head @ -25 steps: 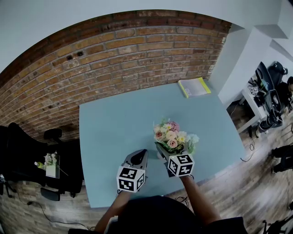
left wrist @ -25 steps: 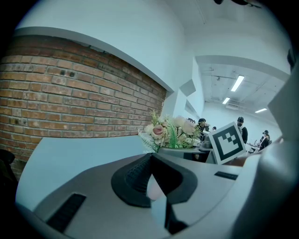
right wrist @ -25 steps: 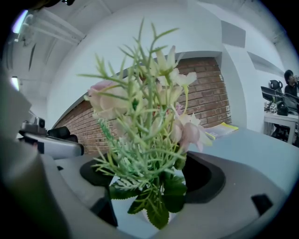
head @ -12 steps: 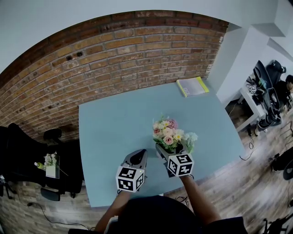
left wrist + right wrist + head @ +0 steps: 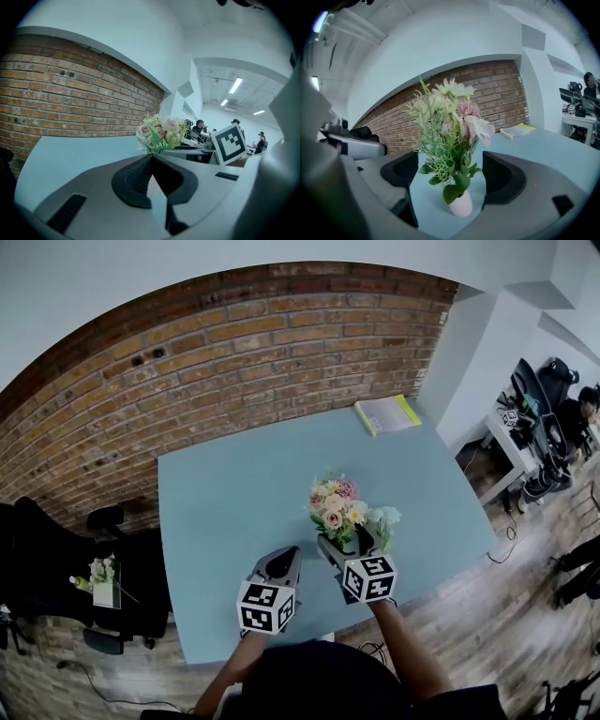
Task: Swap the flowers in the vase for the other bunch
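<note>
My right gripper (image 5: 451, 176) stood released around the flowers (image 5: 450, 117) in the vase (image 5: 461, 205); left gripper (image 5: 151, 157) clenched, empty. Judged next: pinch stems, lift.

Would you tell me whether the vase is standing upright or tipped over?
Upright: the vase stands on its base on the table, flowers rising straight from its mouth.

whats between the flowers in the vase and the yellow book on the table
Nothing: only bare blue table lies between the flowers and the yellow book, as the head view shows.
</note>
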A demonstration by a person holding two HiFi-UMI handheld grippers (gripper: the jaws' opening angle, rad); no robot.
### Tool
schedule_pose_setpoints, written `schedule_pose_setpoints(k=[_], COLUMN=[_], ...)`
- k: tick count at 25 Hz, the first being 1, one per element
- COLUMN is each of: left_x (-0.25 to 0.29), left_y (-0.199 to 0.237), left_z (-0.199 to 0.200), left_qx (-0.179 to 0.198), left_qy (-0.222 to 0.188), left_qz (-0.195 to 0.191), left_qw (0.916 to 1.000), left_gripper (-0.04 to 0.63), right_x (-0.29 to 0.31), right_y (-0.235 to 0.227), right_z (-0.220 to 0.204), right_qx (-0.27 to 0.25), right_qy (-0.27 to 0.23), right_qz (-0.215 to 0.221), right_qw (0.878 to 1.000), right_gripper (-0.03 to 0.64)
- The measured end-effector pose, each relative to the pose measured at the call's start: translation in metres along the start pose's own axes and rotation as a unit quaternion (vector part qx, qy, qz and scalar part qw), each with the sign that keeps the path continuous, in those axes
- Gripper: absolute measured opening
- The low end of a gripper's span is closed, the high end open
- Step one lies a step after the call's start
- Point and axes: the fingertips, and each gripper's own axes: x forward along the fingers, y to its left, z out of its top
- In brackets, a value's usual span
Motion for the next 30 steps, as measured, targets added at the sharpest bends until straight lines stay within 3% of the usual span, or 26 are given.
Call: schedule_pose_setpoints(k=[30], left_x=[-0.031], left_y=[-0.007], left_z=[-0.015], left_qx=[-0.004], left_qy=[0.005], left_qz=[-0.029], left_qw=[0.9995], left_gripper=[0.000], right_x=[-0.031], right_y=[0.025], right_z=[-0.010], right_qx=[-0.005], right_qy=[0.002], right_qz=[-0.027], right_qw=[1.000], right_gripper=[0.405])
